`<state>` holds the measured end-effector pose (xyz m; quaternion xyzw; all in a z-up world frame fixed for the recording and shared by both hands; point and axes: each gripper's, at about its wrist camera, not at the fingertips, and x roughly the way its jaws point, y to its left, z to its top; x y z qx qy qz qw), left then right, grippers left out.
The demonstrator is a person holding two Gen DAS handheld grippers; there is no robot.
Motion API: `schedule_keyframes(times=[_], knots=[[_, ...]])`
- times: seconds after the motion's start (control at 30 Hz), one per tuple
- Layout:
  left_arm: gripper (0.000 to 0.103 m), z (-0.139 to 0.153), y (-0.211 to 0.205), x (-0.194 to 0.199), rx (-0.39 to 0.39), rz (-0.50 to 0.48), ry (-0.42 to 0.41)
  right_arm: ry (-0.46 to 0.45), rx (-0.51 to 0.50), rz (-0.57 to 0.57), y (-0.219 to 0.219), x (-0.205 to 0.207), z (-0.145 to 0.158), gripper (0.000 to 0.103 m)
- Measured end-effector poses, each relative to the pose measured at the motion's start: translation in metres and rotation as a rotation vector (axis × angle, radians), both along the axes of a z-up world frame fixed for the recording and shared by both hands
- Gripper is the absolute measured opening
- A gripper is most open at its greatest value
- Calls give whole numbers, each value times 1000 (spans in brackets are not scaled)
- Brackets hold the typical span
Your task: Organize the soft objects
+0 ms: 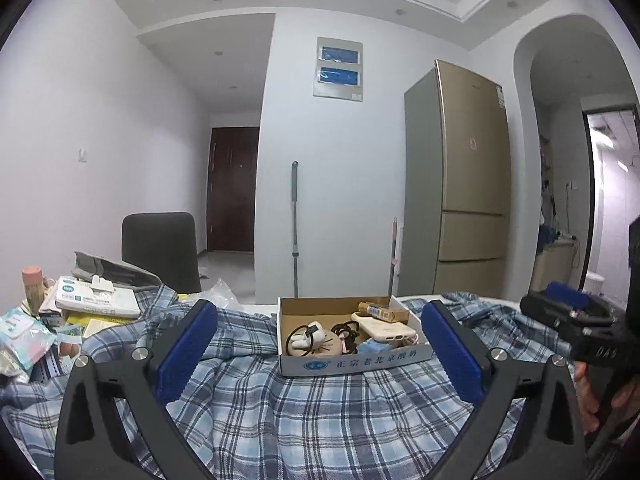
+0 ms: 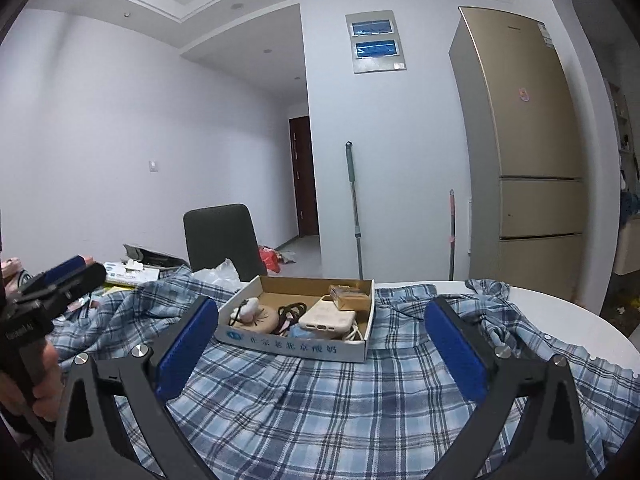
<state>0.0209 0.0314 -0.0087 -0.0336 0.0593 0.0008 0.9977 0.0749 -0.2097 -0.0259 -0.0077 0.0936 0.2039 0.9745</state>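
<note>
A blue and white plaid shirt (image 1: 304, 412) lies spread and rumpled over the white table; it also shows in the right wrist view (image 2: 320, 396). My left gripper (image 1: 318, 328) is open and empty, held above the shirt, jaws wide apart. My right gripper (image 2: 320, 326) is open and empty above the shirt too. A shallow cardboard box (image 1: 352, 362) sits on the shirt just beyond both grippers, also in the right wrist view (image 2: 296, 342). It holds a phone in a beige case (image 2: 326, 314), black cables and a small plush. The right gripper appears at the left view's right edge (image 1: 568, 312).
Papers, packets and a pink-lidded bottle (image 1: 32, 280) crowd the table's left side. A dark chair (image 1: 160, 252) stands behind the table. A gold fridge (image 1: 464, 176) and two mop handles stand at the back wall. The round table's bare edge (image 2: 580, 320) shows at right.
</note>
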Motion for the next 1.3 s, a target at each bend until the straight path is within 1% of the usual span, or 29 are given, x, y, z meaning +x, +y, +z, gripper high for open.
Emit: schedule_keyframes(times=[0.17,0.3,0.57,0.77,1.3], knots=[[103,-2,5,1,-22,-12,15,0,-39,-24,5,0,-6,103],[103,-2,2,0,-5,-8,13,-16,-59,-29,7,-3,-6,103],[103,-2,-1,-4,14,7,-3,-29,-64,-26,7,-6,-5,103],[103,-3,1,-4,0,8,-3,-31,-62,-27,7,-7,-4,103],[103,-2,1,-5,9,13,-3,-37,-63,-28,7,-8,-4,103]])
